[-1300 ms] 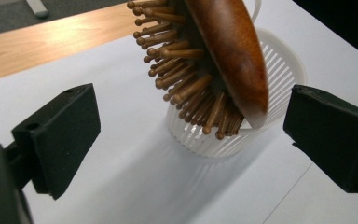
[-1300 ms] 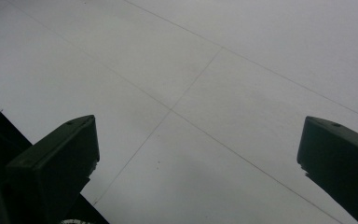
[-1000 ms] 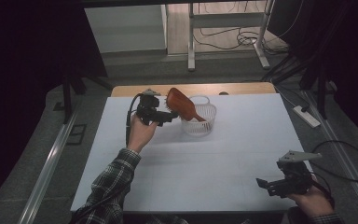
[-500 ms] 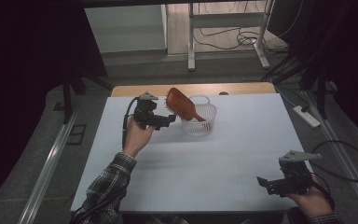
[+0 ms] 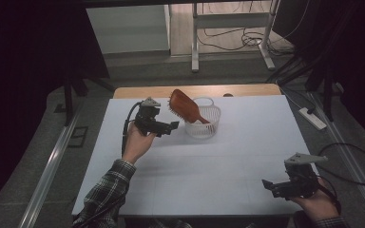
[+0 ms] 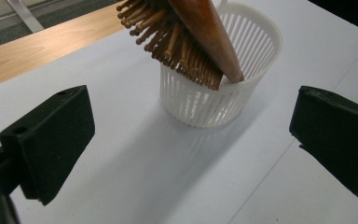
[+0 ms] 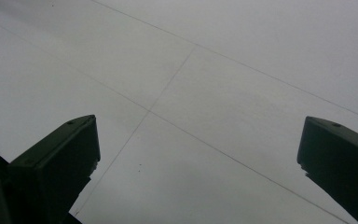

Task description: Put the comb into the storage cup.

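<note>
A brown wooden hairbrush (image 5: 183, 105) leans in a white slotted basket (image 5: 203, 124) at the back middle of the white table (image 5: 204, 161), its bristled head sticking out up and to the left. My left gripper (image 5: 171, 127) hovers just left of the basket, open and holding nothing. In the left gripper view the hairbrush (image 6: 186, 32) and the basket (image 6: 223, 84) lie ahead between the wide-spread jaws. My right gripper (image 5: 272, 186) rests low at the front right of the table, open and empty, and the right gripper view looks down on bare tabletop.
A wooden strip (image 5: 138, 91) runs along the table's far edge. A white power strip (image 5: 312, 118) lies on the floor to the right, with cables (image 5: 247, 35) and metal stand legs behind the table. A metal rail (image 5: 47, 175) runs along the left.
My left gripper has drawn back a little to the left and lower, away from the hairbrush. The right gripper has stayed put.
</note>
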Demonstrator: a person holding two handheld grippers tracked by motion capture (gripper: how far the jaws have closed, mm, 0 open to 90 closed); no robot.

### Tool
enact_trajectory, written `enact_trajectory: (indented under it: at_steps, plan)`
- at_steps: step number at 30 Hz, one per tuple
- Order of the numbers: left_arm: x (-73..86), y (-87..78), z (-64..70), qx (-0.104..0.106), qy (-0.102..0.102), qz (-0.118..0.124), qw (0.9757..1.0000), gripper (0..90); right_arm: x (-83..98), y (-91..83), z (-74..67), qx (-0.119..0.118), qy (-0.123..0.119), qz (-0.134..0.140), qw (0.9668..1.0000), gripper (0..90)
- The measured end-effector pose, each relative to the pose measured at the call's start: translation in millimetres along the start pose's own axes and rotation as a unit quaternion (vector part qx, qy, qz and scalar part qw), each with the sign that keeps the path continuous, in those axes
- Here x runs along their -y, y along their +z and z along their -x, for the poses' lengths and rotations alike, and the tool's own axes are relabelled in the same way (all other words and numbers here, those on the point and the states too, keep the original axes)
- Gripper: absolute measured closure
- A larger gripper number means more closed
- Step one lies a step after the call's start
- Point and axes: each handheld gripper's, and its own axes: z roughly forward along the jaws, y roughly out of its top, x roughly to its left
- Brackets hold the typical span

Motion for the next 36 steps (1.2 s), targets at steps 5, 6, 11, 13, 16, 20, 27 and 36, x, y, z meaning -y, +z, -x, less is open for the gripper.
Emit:
enact_trajectory:
  at_steps: [5,6,11,13,16,20,27,36]
  plan:
    - [3.4,-2.4,-1.4,0.013,0.002,0.0,0.9999,0.8,0.0,-0.1,0.6,-0.002,0.002,0.0,1.0,0.0]
    - [4.1,-2.9,-1.9,0.015,0.005,-0.002,0.9999,0.9,0.0,-0.1,0.4,-0.002,0.001,0.0,1.0,0.0]
    - [8.7,-4.9,-1.9,0.016,0.007,-0.007,0.9998,0.9,0.0,0.0,0.2,-0.002,0.001,0.0,1.0,0.0]
    - [10.9,-6.2,-1.8,0.016,0.007,-0.007,0.9998,0.8,0.0,0.0,0.1,-0.002,0.0,0.0,1.0,0.0]
    - [14.0,-8.0,-2.2,0.017,0.008,-0.004,0.9998,0.8,-0.1,0.2,-0.1,-0.002,-0.001,-0.001,1.0,0.0]
    - [17.6,-9.5,-2.5,0.018,0.006,-0.001,0.9998,0.7,-0.2,0.1,-0.6,-0.002,-0.002,-0.001,1.0,0.0]
    - [24.3,-9.7,-2.1,0.026,0.001,-0.004,0.9996,0.5,0.0,-0.1,-0.7,-0.002,-0.003,0.0,1.0,0.0]
    - [32.2,-12.9,0.2,0.028,0.003,-0.007,0.9996,0.0,0.1,-0.1,-1.2,-0.002,-0.006,-0.001,1.0,0.0]
